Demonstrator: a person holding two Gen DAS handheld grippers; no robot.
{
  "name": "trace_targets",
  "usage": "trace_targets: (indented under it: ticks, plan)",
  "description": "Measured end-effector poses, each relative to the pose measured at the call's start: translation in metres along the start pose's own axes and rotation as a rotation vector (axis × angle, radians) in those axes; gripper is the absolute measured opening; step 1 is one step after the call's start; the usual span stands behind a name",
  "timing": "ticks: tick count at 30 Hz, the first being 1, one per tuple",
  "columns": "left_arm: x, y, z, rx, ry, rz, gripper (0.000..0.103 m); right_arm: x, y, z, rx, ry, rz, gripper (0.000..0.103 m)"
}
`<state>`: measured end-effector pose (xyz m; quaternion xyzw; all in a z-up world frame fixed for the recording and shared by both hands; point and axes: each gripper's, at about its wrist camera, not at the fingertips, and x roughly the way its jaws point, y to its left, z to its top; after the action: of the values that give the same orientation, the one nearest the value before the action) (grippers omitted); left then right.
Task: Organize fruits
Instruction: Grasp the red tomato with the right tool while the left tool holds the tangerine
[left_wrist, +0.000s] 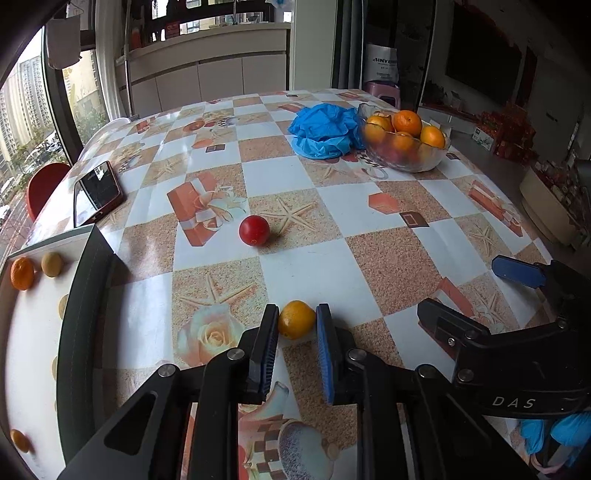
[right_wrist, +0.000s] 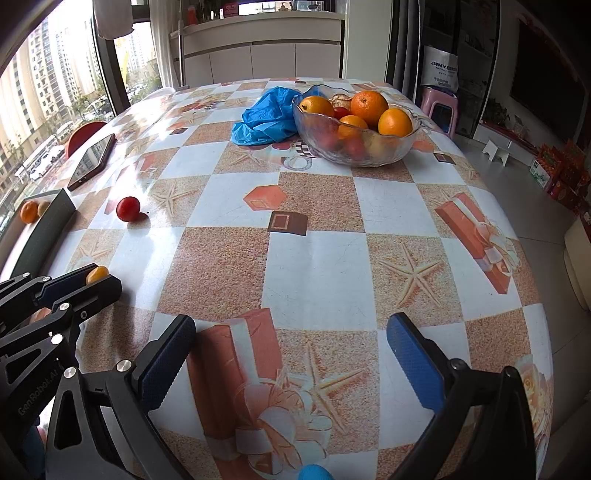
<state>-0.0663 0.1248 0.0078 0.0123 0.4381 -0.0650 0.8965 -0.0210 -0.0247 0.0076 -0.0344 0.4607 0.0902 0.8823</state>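
A dining table (right_wrist: 317, 258) under a glossy checked oilcloth printed with starfish and gift boxes fills both views, with tower blocks outside the window on the left and white kitchen cabinets behind.

The left gripper (left_wrist: 297, 321) sits low over the cloth with its blue-padded jaws on either side of a small orange fruit (left_wrist: 296, 319), probably a mandarin or kumquat. The left pad looks to be touching it and the right one is just beside it, so the grip seems to be closing or only lightly set; the fruit appears to rest on the table still. The right-wrist view shows the same fruit peeking out between those jaws.

The right gripper (right_wrist: 291, 365) hangs over bare cloth near the table's front edge, its jaws spread wide and holding nothing, probably waiting its turn.

A small red tomato-like fruit (left_wrist: 254, 230) lies loose in the middle of the table. To the left a white tray with a dark rim (left_wrist: 79, 314) already holds a few small orange and yellowish fruits, which suggests it is where the small ones are being sorted. At the far side a glass bowl (right_wrist: 369, 155) is heaped with large oranges, a crumpled blue plastic bag (right_wrist: 264, 116) against it. A phone (left_wrist: 96, 192) lies near the tray's far end.
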Motion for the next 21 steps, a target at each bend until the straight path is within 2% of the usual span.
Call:
trace_targets:
  ticks: [8,14,16,19,21]
  plan:
    - [-0.014,0.018,-0.018,-0.037,-0.010,0.029,0.022,0.001,0.003,0.003,-0.001,0.024,-0.004,0.103]
    - [-0.034,0.037,-0.044,-0.083,-0.028,0.070,0.022,0.010,0.040,0.024,-0.049,0.039,0.146,0.103]
    - [-0.037,0.041,-0.048,-0.095,-0.035,0.074,0.022,0.016,0.058,0.034,-0.071,0.031,0.163,0.102]
    - [-0.038,0.046,-0.051,-0.113,-0.045,0.070,0.022,0.027,0.083,0.048,-0.111,0.013,0.167,0.094]
    - [-0.038,0.047,-0.052,-0.120,-0.048,0.069,0.022,0.032,0.098,0.058,-0.136,0.001,0.175,0.084]
